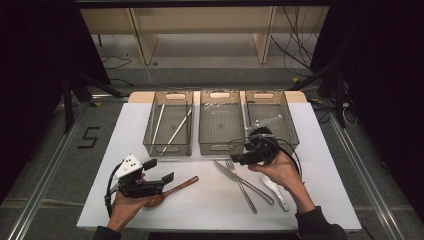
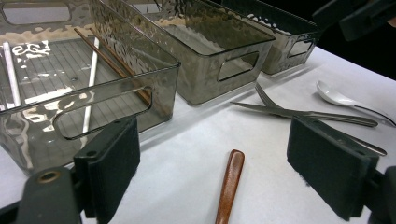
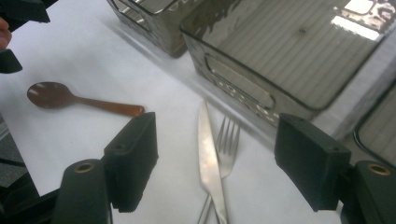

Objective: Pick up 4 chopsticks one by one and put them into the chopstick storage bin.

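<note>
A brown wooden spoon (image 1: 175,188) lies on the white mat (image 1: 210,210) at the front left. My left gripper (image 1: 160,171) hovers just over its handle (image 2: 230,186), open, the handle lying below and between the two pads without touching them. A steel knife (image 1: 235,175) and fork (image 1: 243,190) lie crossed at the middle front, with a steel spoon (image 1: 275,192) beside them on the right. My right gripper (image 1: 239,157) hangs open above the knife (image 3: 208,158) and fork (image 3: 228,140), close to the front wall of the middle bin (image 1: 220,149), with nothing in it.
Three clear grey bins stand in a row at the back of the mat. The left bin (image 1: 167,150) holds white and brown chopsticks (image 1: 177,127). The right bin (image 1: 291,127) stands behind my right hand. Floor and dark stands surround the table.
</note>
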{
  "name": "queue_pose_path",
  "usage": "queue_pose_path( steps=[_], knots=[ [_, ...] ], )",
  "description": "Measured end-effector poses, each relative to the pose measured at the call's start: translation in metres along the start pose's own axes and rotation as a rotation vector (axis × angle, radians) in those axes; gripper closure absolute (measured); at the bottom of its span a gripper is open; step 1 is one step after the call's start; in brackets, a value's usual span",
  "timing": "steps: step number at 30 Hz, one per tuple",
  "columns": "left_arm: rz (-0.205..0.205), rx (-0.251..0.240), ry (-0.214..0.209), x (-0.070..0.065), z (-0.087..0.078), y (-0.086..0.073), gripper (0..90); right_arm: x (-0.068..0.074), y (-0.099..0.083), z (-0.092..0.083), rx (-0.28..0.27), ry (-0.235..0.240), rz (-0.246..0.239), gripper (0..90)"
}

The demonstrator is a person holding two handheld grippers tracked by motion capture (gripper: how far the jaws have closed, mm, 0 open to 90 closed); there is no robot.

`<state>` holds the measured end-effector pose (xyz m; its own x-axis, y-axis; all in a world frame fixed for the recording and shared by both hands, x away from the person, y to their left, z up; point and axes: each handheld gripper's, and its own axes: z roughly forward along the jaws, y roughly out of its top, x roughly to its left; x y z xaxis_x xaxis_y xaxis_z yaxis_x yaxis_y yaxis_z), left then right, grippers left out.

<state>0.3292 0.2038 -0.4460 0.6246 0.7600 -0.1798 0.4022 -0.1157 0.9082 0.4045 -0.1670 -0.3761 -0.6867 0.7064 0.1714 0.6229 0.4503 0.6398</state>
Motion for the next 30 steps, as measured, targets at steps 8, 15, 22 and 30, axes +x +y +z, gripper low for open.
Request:
queue_pose_path(
  steps=[8, 15, 22, 30],
  knots=[
    [-0.004, 0.001, 0.001, 0.001, 0.000, 0.000, 16.9, -0.010, -0.024, -0.006, 0.012, -0.016, 0.036, 30.1],
    [-0.009, -0.001, 0.002, 0.001, 0.001, 0.002, 16.9, -0.020, -0.043, -0.010, 0.030, -0.030, 0.079, 29.8],
    [-0.010, 0.001, -0.007, 0.000, 0.005, 0.004, 16.9, -0.028, -0.059, -0.010, 0.066, -0.043, 0.119, 29.3],
    [-0.004, 0.004, -0.009, -0.001, 0.007, 0.004, 16.9, -0.034, -0.071, -0.015, 0.088, -0.071, 0.142, 29.2]
  ],
)
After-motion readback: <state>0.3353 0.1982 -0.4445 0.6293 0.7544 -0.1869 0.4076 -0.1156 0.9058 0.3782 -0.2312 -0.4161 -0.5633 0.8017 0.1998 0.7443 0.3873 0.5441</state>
